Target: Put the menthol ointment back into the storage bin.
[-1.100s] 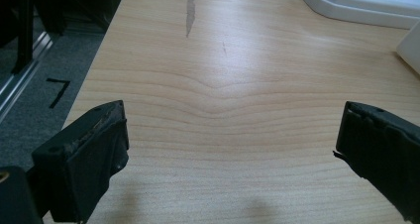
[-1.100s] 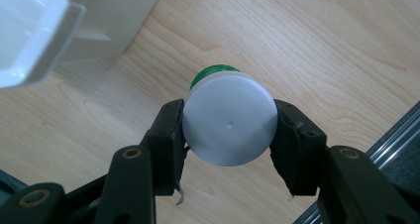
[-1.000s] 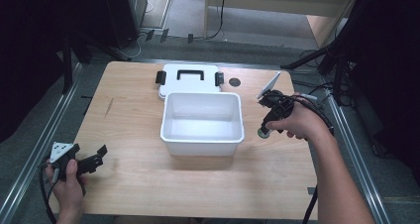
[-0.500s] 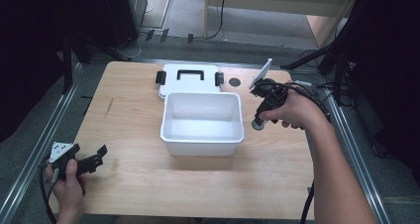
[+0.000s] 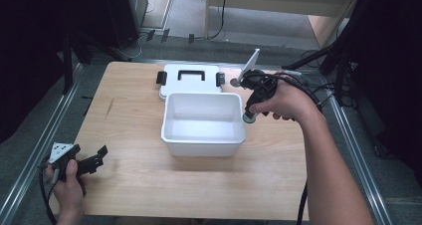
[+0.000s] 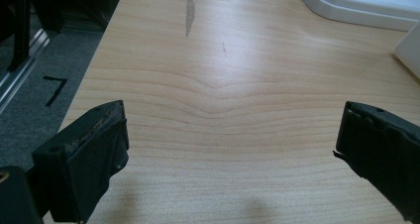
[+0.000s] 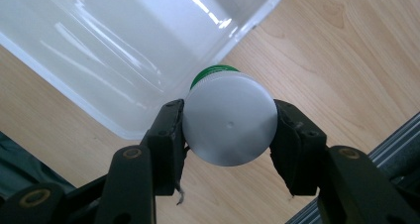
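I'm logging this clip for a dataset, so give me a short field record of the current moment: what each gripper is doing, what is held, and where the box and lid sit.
right gripper: shut on a white-capped bottle, cap gripped between the jaws
bottle position: at the right rim of the white box, above the table
box: open, looks empty, centre of table
lid: flat behind the box, black handle and clips
left gripper: open, nothing between the jaws, near the table's front left corner
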The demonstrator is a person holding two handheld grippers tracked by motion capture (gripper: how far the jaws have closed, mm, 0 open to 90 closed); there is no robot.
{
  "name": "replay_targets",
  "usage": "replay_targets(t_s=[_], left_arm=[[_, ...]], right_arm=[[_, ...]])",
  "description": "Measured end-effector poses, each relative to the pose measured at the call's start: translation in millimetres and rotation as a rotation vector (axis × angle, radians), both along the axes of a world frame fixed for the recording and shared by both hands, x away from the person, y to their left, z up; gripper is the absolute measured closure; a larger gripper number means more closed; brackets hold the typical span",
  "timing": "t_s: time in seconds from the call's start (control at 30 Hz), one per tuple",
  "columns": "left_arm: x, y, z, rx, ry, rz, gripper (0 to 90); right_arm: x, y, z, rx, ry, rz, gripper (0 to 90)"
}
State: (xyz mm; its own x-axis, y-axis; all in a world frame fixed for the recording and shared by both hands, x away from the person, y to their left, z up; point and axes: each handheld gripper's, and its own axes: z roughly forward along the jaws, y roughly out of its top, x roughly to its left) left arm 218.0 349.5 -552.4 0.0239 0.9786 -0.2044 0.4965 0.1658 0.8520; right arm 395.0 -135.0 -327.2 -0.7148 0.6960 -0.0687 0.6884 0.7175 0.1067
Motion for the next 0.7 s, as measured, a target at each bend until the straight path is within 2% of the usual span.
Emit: replay_targets(t_s=[0.23, 0.3, 0.7], left_arm=[[0.1, -0.3, 0.1, 0.003, 0.001, 0.0, 0.3], [0.3, -0.4, 0.0, 0.005, 0.001, -0.001, 0.3], [0.1, -0.1, 0.1, 0.002, 0.001, 0.0, 0.3]], right_arm=[[1.0, 13.9, 1.8, 0.011, 0.004, 0.021, 51.5], [2.0, 20.6, 0.9, 0.03, 0.006, 0.032, 51.5], [6.6, 36.9, -10.4, 0.052, -0.001, 0.114, 51.5]])
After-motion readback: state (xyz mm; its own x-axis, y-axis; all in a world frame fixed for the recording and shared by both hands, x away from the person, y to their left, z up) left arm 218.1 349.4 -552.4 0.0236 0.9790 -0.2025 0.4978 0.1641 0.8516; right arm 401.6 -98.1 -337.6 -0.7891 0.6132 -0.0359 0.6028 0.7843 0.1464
